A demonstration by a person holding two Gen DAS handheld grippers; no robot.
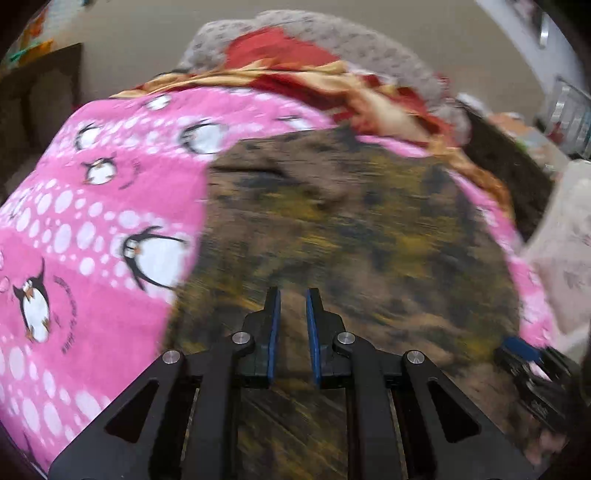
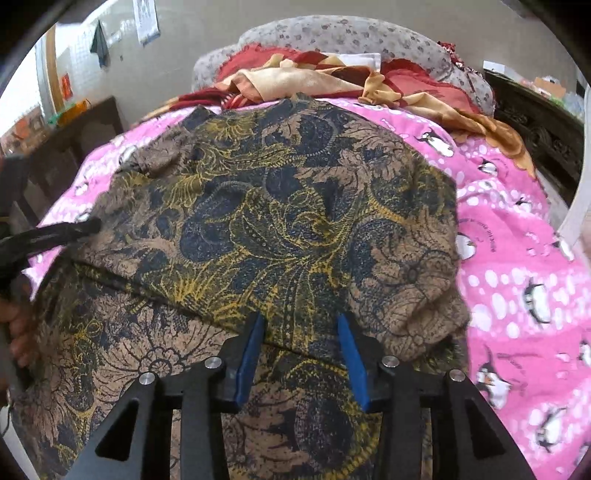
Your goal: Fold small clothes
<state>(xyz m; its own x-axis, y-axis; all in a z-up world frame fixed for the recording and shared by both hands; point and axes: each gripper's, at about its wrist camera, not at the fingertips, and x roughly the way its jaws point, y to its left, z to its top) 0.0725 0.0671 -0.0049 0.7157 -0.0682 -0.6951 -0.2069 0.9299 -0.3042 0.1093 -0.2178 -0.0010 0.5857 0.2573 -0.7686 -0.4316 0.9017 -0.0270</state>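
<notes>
A brown garment with dark blue and yellow floral print (image 2: 280, 221) lies partly folded over itself on a pink penguin blanket (image 2: 517, 258). My right gripper (image 2: 301, 325) is open, its blue pads (image 2: 255, 350) tucked under the folded edge of the garment. My left gripper (image 1: 293, 299) hovers over the same garment (image 1: 351, 229), which is motion-blurred; its jaws stand slightly apart with nothing between them. The left gripper also shows at the left edge of the right wrist view (image 2: 85, 227), at the garment's left edge. The right gripper shows at the lower right of the left wrist view (image 1: 528, 354).
A red and gold cloth (image 2: 332, 81) and a grey floral pillow (image 2: 351, 33) lie at the far end of the bed. Dark wooden furniture (image 2: 535, 125) stands to the right and a dark cabinet (image 1: 40, 92) to the left. A hand (image 2: 18, 332) is at the left edge.
</notes>
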